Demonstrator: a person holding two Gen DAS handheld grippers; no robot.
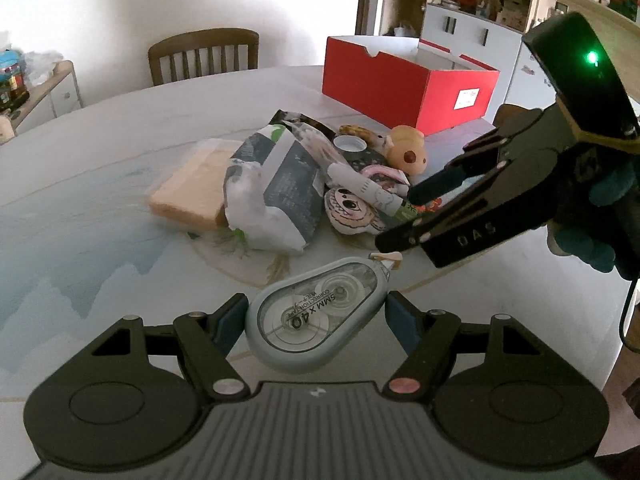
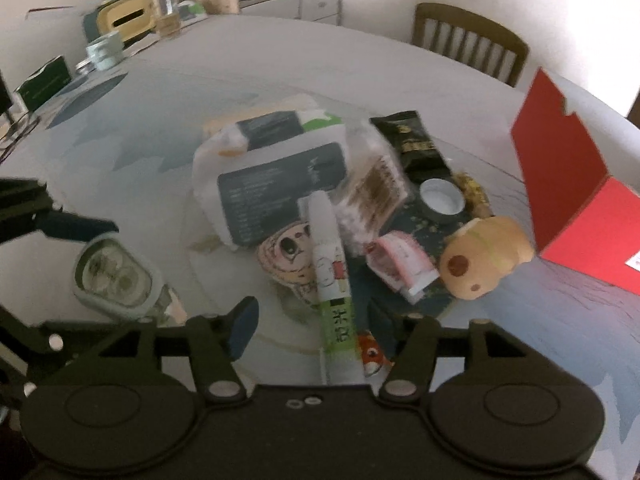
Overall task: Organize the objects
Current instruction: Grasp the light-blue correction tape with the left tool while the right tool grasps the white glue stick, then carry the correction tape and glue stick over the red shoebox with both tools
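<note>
The left gripper (image 1: pixel 316 320) holds a grey oval correction-tape dispenser with a clear window (image 1: pixel 318 316) – its blue-padded fingers press against the two long sides of the case, which hangs above the pale round table (image 1: pixel 100 168). In the right wrist view the same dispenser (image 2: pixel 116 276) shows at the left, pinched by a blue pad.

The right gripper (image 2: pixel 316 330) has its jaws spread, neither pad touching anything. Between them lies the near end of a white glue stick with a green label (image 2: pixel 334 276), resting on the heap of clutter in the middle of the table. From the left wrist view the right gripper (image 1: pixel 404 216) reaches in from the right, tilted down over that stick (image 1: pixel 374 194).

The heap – a mixed pile – holds a crumpled white and dark-grey plastic bag (image 1: pixel 272 192), a peach-coloured flat block (image 1: pixel 192 188) just beside it on the left, a round plush face with big eyes (image 1: pixel 348 210), a tan capybara-like soft toy (image 2: pixel 484 258), a white bottle cap (image 2: pixel 442 196), a black foil sachet (image 2: pixel 412 144), a pink and white small roll (image 2: pixel 400 260) and a small orange fox figure (image 2: pixel 370 354) near the right gripper's right finger.

An open red cardboard box with a white inside (image 1: pixel 408 80) stands on the table behind the heap, apart from it. A brown wooden slat-back chair (image 1: pixel 204 56) stands at the far edge of the table.
</note>
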